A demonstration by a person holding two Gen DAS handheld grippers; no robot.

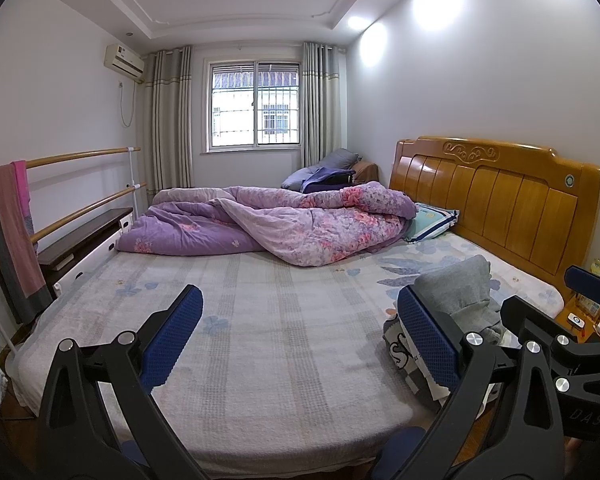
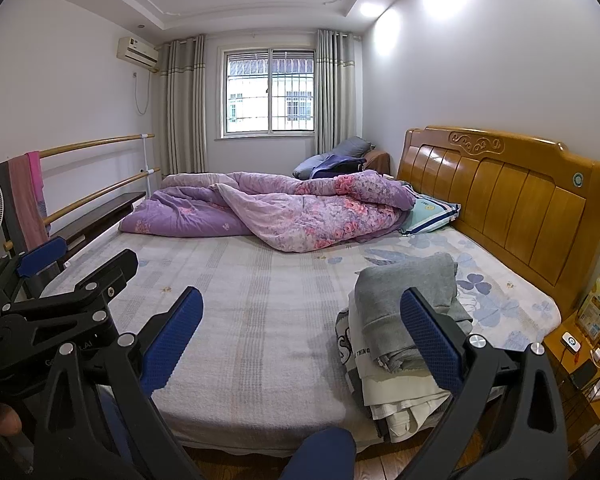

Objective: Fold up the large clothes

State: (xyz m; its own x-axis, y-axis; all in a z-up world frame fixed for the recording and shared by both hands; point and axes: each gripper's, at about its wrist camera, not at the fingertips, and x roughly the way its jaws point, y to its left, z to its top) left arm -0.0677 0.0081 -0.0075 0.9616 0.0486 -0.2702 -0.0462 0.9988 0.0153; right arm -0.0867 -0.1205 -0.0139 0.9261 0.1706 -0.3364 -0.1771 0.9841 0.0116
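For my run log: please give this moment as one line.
left gripper: open, empty | right gripper: open, empty | folded grey-and-white clothes stack: on bed corner, untouched

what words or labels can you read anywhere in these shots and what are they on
"DAS": on the right gripper's black frame, seen from the left wrist camera.
"TRIN", cut off: on a white garment in the clothes stack.
Partly hidden, unreadable: lettering on the left gripper's body.
Too small: air conditioner label, headboard badge.

1. We hold the right gripper (image 2: 300, 330) with jaws spread wide above the bed (image 2: 260, 340).
2. We see a stack of folded clothes (image 2: 396, 340), grey sweatshirt (image 2: 408, 292) topmost, near the bed's edge.
3. The left gripper (image 2: 64, 280) shows at left.
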